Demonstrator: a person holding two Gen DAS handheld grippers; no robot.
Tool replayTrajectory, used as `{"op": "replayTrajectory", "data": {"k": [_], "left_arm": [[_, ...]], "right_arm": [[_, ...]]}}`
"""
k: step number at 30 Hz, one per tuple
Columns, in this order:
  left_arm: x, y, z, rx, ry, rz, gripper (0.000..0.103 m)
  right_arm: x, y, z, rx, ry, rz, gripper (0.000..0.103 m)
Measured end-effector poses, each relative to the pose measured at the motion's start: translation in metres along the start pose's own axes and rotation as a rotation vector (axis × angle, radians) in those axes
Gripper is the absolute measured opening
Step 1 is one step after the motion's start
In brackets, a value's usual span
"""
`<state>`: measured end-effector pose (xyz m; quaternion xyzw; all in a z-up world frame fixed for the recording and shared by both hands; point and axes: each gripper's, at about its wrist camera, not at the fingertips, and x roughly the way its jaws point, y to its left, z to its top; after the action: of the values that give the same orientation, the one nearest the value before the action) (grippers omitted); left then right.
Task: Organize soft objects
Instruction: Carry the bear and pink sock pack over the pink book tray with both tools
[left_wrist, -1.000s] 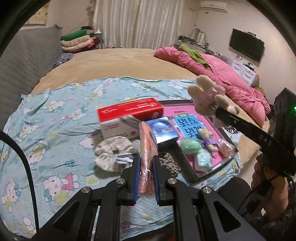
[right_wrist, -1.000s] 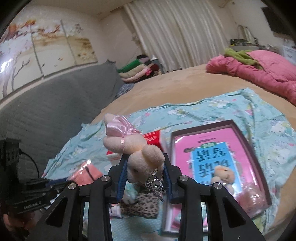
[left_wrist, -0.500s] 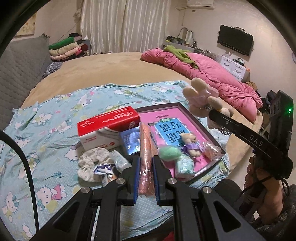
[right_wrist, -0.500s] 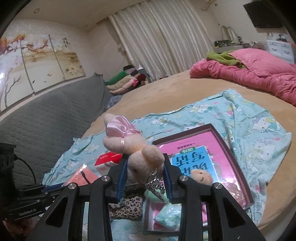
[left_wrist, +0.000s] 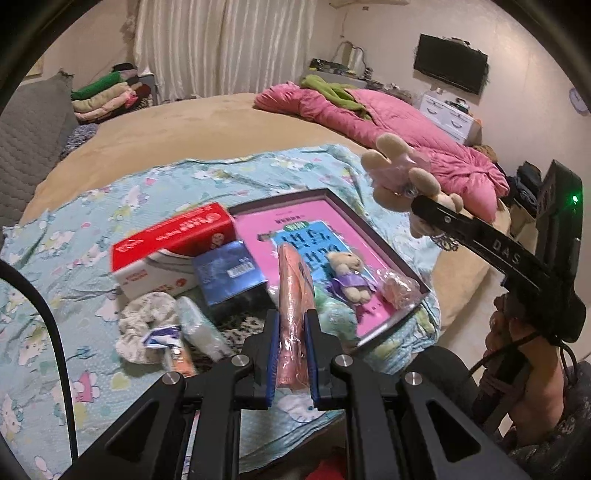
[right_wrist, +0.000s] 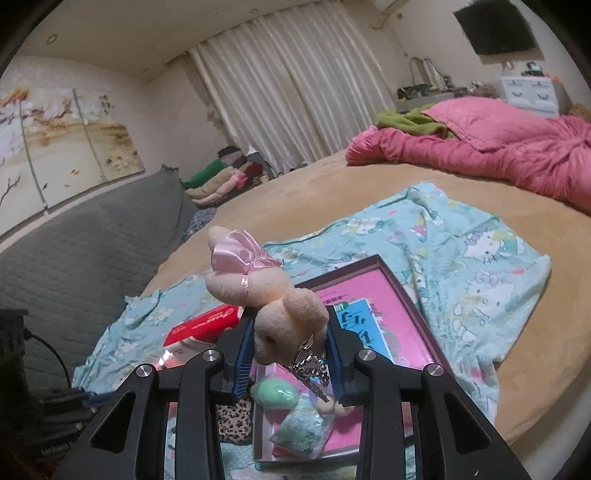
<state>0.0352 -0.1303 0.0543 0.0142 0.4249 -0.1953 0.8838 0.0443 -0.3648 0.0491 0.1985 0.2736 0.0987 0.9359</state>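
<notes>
The left gripper (left_wrist: 291, 354) is pinching a pink packet (left_wrist: 293, 314), its long axis pointing away over the tray (left_wrist: 391, 251). The right gripper (right_wrist: 290, 354) is clamping a plush bunny (right_wrist: 266, 295) above the tray, ears pointing up-left.

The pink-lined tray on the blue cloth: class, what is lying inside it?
Inside the tray: a small bear in purple, a mint pompom, a wrapped pink item. The held pink packet hides part of it.

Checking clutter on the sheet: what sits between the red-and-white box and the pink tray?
In the left wrist view, a shiny blue packet lies between the red-and-white box and the pink tray.
</notes>
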Motion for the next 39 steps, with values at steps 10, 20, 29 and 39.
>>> {"op": "replayTrajectory", "data": {"k": [10,20,29,39], "left_arm": [[0.052,-0.015,-0.003,0.021,0.064,-0.045,0.014],[0.106,-0.014,-0.01,0.006,0.135,-0.035,0.014],[0.125,-0.011,-0.001,-0.005,0.122,-0.035,0.014],[0.134,-0.004,0.003,-0.028,0.111,-0.039,0.014]], "right_arm": [[0.003,-0.014,-0.005,0.041,0.011,-0.027,0.035],[0.01,-0.029,-0.016,0.079,0.03,-0.062,0.035],[0.022,-0.037,-0.025,0.118,0.08,-0.106,0.035],[0.035,-0.035,-0.036,0.064,0.116,-0.241,0.036]]}}
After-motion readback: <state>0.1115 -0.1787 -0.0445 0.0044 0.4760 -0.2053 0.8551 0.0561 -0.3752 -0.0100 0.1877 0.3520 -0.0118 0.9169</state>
